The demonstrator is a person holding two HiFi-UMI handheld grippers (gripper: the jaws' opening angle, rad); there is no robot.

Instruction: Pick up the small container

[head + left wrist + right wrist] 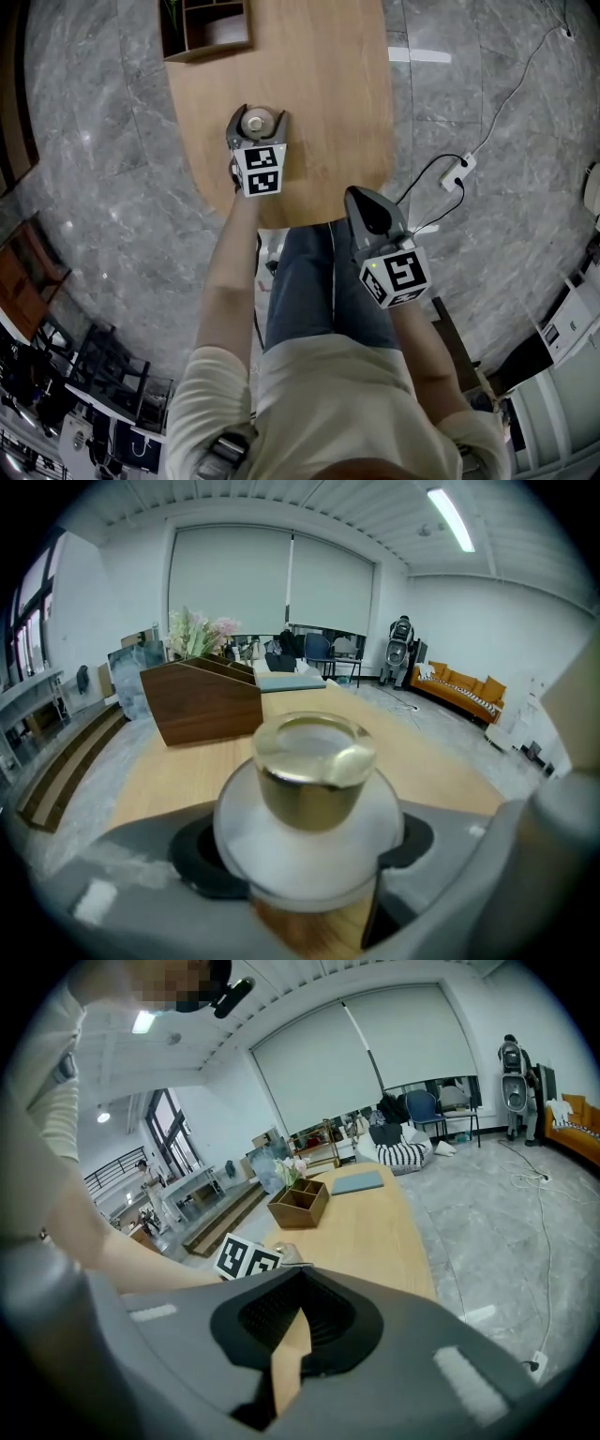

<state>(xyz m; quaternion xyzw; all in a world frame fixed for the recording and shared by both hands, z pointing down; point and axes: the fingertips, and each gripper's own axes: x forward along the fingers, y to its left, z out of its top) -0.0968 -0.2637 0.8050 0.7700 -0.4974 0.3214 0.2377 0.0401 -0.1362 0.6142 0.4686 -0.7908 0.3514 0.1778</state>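
The small container (255, 123), a white round jar with a gold lid (314, 771), stands on the wooden table (319, 94). My left gripper (256, 112) reaches over it from the near side. Its jaws are open and straddle the jar. The black pads (192, 855) sit close on either side of the white body, which rests on the wood. My right gripper (361, 195) hangs off the table's near edge, above the person's lap. Its jaws are shut, only a thin slit showing between the pads (319, 1321), and nothing is in them.
A dark wooden organizer box (206, 28) with compartments stands at the table's far end, behind the jar (202, 705). A white power strip (457, 173) and cables lie on the marble floor to the right. The person's legs are under the near table edge.
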